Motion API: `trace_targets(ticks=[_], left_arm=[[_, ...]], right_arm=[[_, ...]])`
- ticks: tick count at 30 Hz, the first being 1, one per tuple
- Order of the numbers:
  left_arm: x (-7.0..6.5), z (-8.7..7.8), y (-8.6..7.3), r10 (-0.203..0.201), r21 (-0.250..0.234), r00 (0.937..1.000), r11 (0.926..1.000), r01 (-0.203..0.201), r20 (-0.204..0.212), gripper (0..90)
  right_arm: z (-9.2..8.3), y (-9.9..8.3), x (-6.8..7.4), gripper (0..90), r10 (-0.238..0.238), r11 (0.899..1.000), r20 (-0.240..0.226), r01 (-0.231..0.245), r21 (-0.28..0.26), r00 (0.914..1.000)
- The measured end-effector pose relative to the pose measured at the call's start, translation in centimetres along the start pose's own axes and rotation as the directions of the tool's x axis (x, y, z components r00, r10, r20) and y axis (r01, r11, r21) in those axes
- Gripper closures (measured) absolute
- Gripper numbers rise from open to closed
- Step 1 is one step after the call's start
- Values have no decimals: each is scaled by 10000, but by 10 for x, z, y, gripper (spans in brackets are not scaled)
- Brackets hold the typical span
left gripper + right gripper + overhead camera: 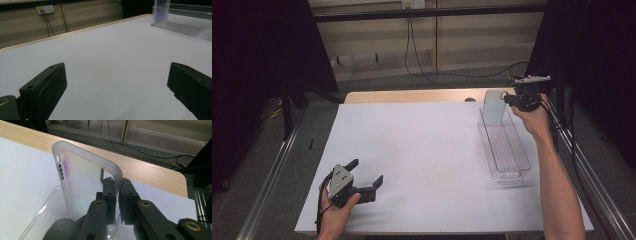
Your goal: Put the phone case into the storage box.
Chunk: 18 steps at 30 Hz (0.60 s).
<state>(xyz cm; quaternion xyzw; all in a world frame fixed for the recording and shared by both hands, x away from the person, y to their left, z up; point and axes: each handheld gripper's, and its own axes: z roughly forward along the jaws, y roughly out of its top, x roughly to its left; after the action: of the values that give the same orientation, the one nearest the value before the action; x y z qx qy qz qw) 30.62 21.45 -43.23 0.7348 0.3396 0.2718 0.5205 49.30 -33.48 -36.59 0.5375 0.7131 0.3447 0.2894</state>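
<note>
Close to the person, the left tongs (364,176) rest low at the near left part of the desk (422,150), held in the left hand (337,210). Their jaws are wide apart and hold nothing, and only white desk top lies between them. They have no job right now, so the best thing is to keep them there, out of the way. Far across the desk, on the right side, lies a long clear tray (507,150). At the tray's far end a see-through phone case (82,182) stands up on its end. The right tongs (117,195) pinch the thin side edge of this case near its rounded top corner, with the jaws squeezed narrow on it. It looks like the case is being put into the tray or taken out of it; I cannot tell which. Either way, the grip is on a soft, bendy rim, so it could slip or twist. I think it is good to squeeze firmly but not too hard, keep the case straight up, and move it slowly so its bottom edge does not bump the tray's clear wall. The case should stay over the tray's middle, not lean on a side.
</note>
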Motion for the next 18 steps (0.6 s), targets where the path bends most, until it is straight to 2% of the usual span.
trace_targets(ticks=[8, 18], left_arm=[[0, 0, 0, 18, 49, 10000, 10000, -18, -6, 25], [0, 0, 0, 57, 34, 10000, 10000, -57, 25, 25]], right_arm=[[4, 1, -5, 851, 305, 9995, -297, -307, -60, 9991], [4, 4, -8, 859, 174, 9998, -444, -169, 123, 9989]])
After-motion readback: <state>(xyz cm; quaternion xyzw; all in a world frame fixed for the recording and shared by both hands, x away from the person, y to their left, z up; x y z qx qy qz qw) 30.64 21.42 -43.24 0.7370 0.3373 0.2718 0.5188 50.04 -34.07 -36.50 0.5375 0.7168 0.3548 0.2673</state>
